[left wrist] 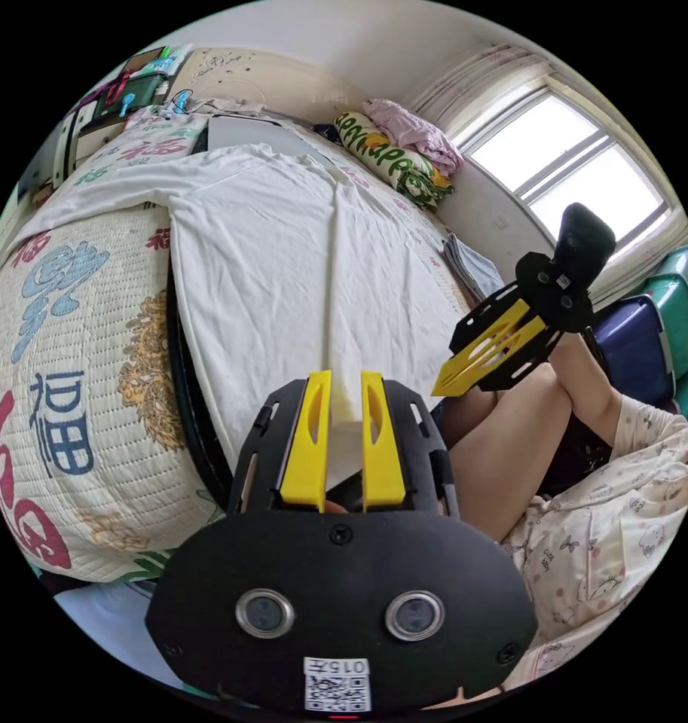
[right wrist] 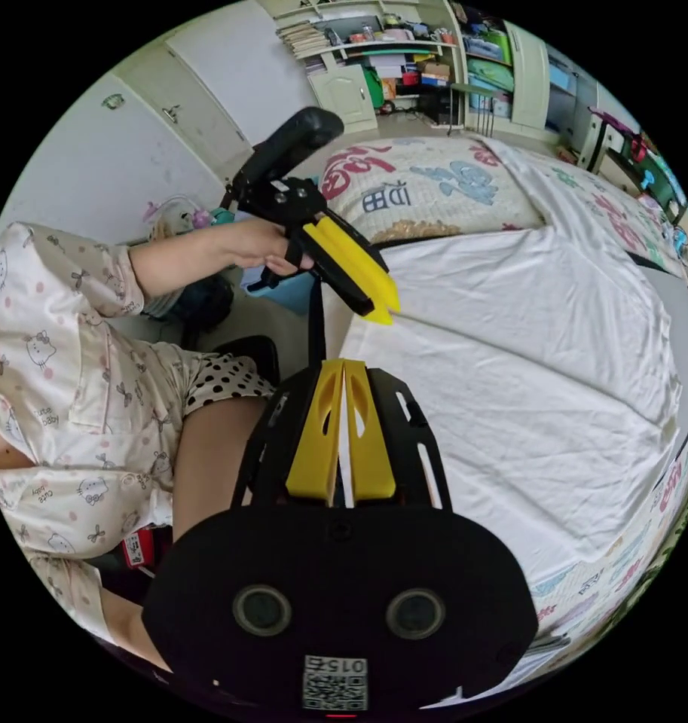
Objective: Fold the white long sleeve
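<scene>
The white long sleeve shirt [left wrist: 283, 248] lies spread flat on the bed, running away from my left gripper [left wrist: 346, 392], with one sleeve [left wrist: 95, 192] stretched out far off to that gripper's left across the patterned quilt [left wrist: 65, 361]. My left gripper's yellow jaws stand a little apart with the near hem between them, and a raised ridge of cloth runs from them straight up the shirt's middle. The cloth fills the gap, so I judge that I have it pinched, though lightly.

In the right gripper view, my right gripper [right wrist: 345, 376] has its jaws nearly together, with only a thin slit between them. The shirt's edge lies right at the tips, but I cannot tell whether any cloth is caught. The left gripper shows just beyond those tips, slanted down at the same hem.

I judge the shirt to be light, thin and limp. It creases wherever it is pulled, will sag between two holds, and drags easily over the quilt. A pinch on the doubled hem or a seam should hold better than on a single layer. Two holds well apart along one edge would keep it flat.

Beyond the shirt, at its far end from my left gripper, pillows [left wrist: 392, 154] are heaped by the window [left wrist: 577, 162].
</scene>
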